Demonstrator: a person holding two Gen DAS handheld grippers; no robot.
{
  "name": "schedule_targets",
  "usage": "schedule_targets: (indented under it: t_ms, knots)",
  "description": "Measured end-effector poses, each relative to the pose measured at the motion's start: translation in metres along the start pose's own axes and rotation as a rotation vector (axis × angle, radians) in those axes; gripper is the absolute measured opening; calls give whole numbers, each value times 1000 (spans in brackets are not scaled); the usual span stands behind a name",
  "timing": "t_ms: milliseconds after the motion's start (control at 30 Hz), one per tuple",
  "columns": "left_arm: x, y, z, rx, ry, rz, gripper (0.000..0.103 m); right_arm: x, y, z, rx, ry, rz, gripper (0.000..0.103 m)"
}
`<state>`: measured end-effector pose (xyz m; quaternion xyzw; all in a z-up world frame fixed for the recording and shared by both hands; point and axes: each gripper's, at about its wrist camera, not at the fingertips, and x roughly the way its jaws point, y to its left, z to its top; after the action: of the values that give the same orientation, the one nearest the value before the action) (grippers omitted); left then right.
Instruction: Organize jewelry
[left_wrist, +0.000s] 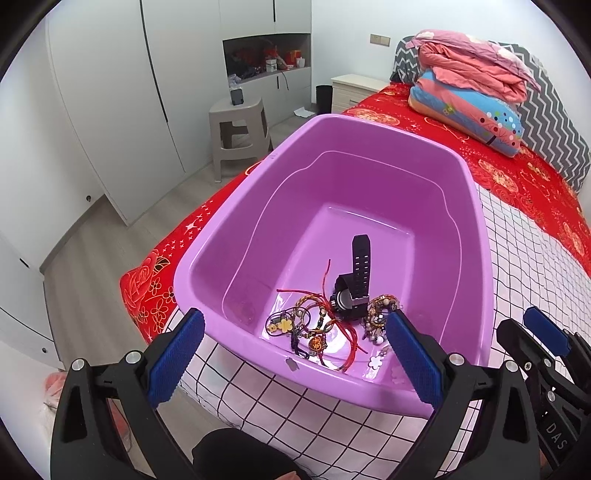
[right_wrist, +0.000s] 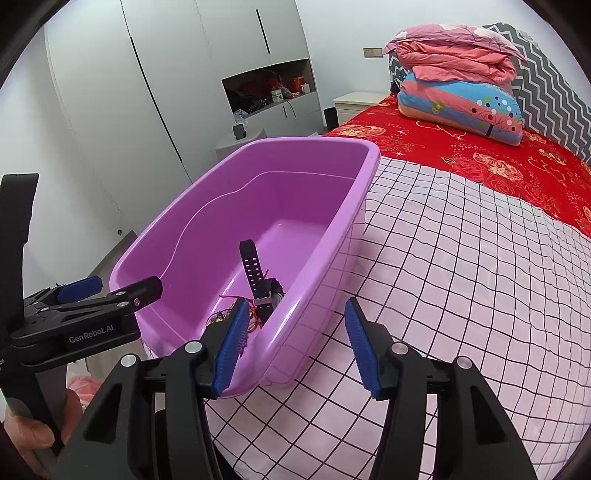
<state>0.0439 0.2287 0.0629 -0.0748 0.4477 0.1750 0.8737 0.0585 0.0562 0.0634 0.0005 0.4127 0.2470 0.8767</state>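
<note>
jewelry (left_wrist: 325, 325) lies in a heap at the near end of a purple tub (left_wrist: 476, 236), on its bottom. in the heap are bead bracelets, red strings and a little white flower charm. a black watch (left_wrist: 352, 291) sits among them, with one end of its strap sticking up.

the tub stands on a bed, on a white cloth with black squares (right_wrist: 461, 277). past the cloth the bed has a red cover with flowers (right_wrist: 480, 158). folded pink and blue quilts (right_wrist: 461, 92) are piled at the far end.

the left claw (left_wrist: 295, 354) hangs over the near rim of the tub. its two blue fingers (left_wrist: 177, 354) stand wide apart, one outside the tub and one over the inside, and nothing is between them but the rim and the heap below.

the right claw (right_wrist: 295, 347) is at the tub's right wall. its fingers are apart too, one on the inside by the jewelry, one out over the cloth. they hold nothing.

a grey stool (left_wrist: 240, 129) stands on the floor by white cupboards (left_wrist: 110, 92).
</note>
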Motion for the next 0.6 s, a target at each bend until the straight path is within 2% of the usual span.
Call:
schedule_targets:
  t_ms: [600]
  knots:
    - [-5, -3, -3, 10, -13, 4, 97, -3, 0, -1, -1, -2, -6, 53]
